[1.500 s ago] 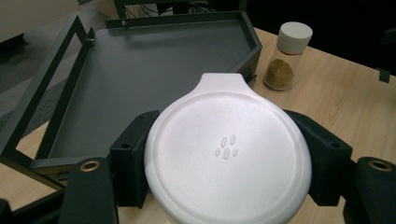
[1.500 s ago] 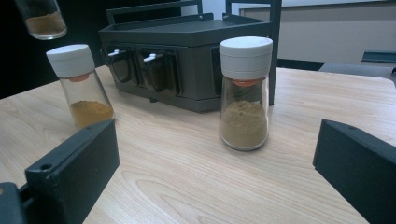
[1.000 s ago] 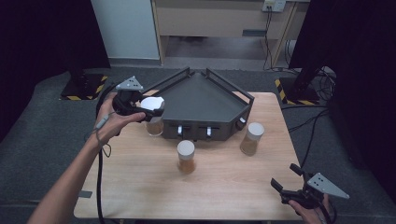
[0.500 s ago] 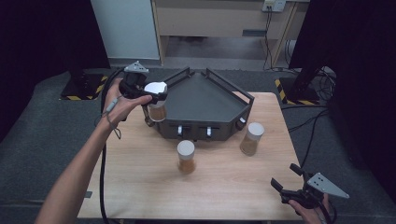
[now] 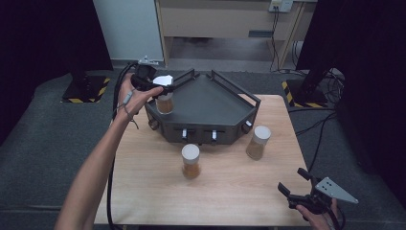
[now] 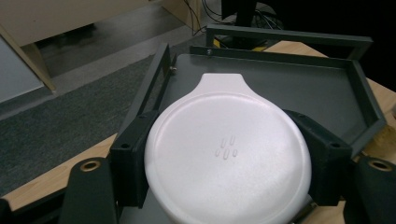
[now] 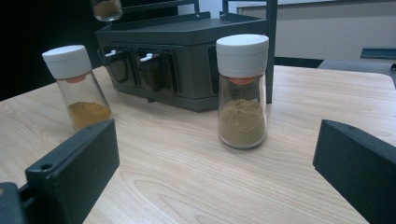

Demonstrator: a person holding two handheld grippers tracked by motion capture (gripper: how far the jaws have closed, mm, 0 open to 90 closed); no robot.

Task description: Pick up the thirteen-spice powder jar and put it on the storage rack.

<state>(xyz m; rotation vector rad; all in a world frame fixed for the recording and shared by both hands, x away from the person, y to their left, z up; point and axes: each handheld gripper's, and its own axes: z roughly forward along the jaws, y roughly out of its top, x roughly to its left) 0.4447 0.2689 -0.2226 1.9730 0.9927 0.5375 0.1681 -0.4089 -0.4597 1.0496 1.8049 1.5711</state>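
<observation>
My left gripper (image 5: 162, 87) is shut on the white lid (image 6: 227, 154) of a spice jar (image 5: 164, 101) with brown powder. It holds the jar upright over the left corner of the dark grey rack (image 5: 210, 103), just inside the rail. In the left gripper view the black pads (image 6: 133, 158) press both sides of the lid. Two more white-lidded jars stand on the wooden table: one (image 5: 190, 161) in front of the rack, one (image 5: 258, 142) at its right front corner. My right gripper (image 5: 293, 181) rests open near the table's front right corner, facing these jars (image 7: 242, 93) (image 7: 79, 86).
The rack's flat top (image 6: 289, 88) has raised rails on its edges and knobs along its front face (image 7: 154, 65). A wooden cabinet (image 5: 215, 19) stands on the grey floor beyond the table. Cables trail at the far right (image 5: 325, 91).
My left hand has carried the jar from beside the rack's left front, farther back and to the right, over the rack's left corner. The right gripper has stayed put.
</observation>
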